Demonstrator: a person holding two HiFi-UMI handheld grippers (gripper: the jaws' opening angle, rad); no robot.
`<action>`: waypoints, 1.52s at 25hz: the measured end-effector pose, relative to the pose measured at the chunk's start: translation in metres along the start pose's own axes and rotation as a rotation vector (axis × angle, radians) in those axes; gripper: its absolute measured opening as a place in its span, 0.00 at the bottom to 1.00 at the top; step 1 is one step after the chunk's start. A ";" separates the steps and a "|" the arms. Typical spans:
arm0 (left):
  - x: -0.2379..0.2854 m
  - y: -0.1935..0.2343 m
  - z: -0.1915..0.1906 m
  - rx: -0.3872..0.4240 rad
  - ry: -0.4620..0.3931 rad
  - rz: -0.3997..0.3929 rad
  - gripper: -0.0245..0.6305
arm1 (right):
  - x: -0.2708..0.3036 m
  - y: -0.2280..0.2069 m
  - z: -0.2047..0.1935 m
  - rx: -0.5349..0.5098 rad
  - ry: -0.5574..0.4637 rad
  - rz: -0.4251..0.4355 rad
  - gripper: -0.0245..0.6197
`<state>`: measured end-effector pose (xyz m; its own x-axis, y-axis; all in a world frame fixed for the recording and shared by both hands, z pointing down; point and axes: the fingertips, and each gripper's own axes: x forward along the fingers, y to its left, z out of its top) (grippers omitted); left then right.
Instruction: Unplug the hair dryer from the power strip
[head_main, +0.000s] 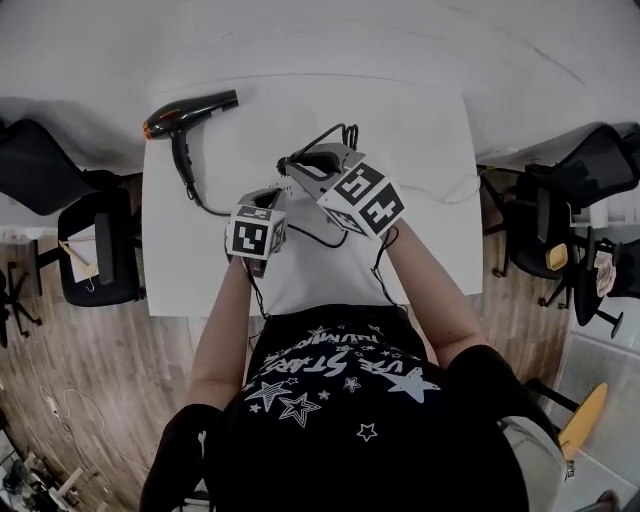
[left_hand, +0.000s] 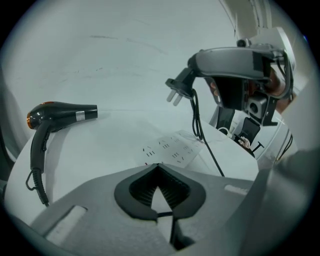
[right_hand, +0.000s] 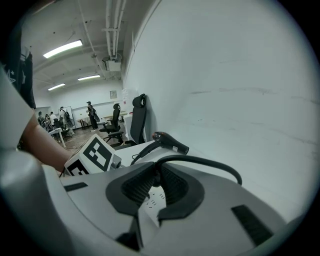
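From overhead the power strip is hidden beneath the two marker cubes, and the plug is lost in the dark tangle at the tip of the right claw (head_main: 296, 166). The right gripper view shows little more. The plug body is buried between the ribbed pads, and only the cord (right_hand: 210, 162) shows, arching out to the right. A sliver of white socket face shows low in the gap.

The left gripper view shows it best. The right claw is clenched on the plug (left_hand: 178, 89), held in the air above the power strip (left_hand: 172, 149) and clear of it. Its two prongs point down and to the left, and the cord hangs straight below it to the worktop (head_main: 420, 130).

The left claw (left_hand: 160, 167) has its tips pressed together at the near end of the strip. I cannot tell whether they actually touch it.

The hair dryer (head_main: 190, 112) lies on its side at the upper left of the worktop, well apart from both claws. In the head view its barrel runs left to right, rising slightly. The orange rear is at the left and the nozzle at the right. The handle points toward the bottom of the frame, and its lead trails toward the claws, where it disappears.
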<state>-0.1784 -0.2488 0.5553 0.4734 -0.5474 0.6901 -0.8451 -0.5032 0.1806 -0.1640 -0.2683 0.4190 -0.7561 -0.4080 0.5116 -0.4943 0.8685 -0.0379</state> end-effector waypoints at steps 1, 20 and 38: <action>-0.002 0.000 0.002 -0.007 -0.023 0.002 0.05 | -0.005 0.001 0.001 -0.003 0.000 -0.011 0.12; -0.097 -0.017 -0.009 -0.154 -0.246 0.038 0.05 | -0.058 0.036 -0.016 0.037 -0.011 -0.025 0.12; -0.120 -0.103 -0.014 -0.278 -0.305 0.305 0.05 | -0.123 0.038 -0.047 -0.054 -0.054 0.224 0.12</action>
<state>-0.1519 -0.1221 0.4639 0.2108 -0.8325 0.5124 -0.9706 -0.1160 0.2108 -0.0695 -0.1717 0.3954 -0.8671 -0.2166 0.4486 -0.2888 0.9523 -0.0984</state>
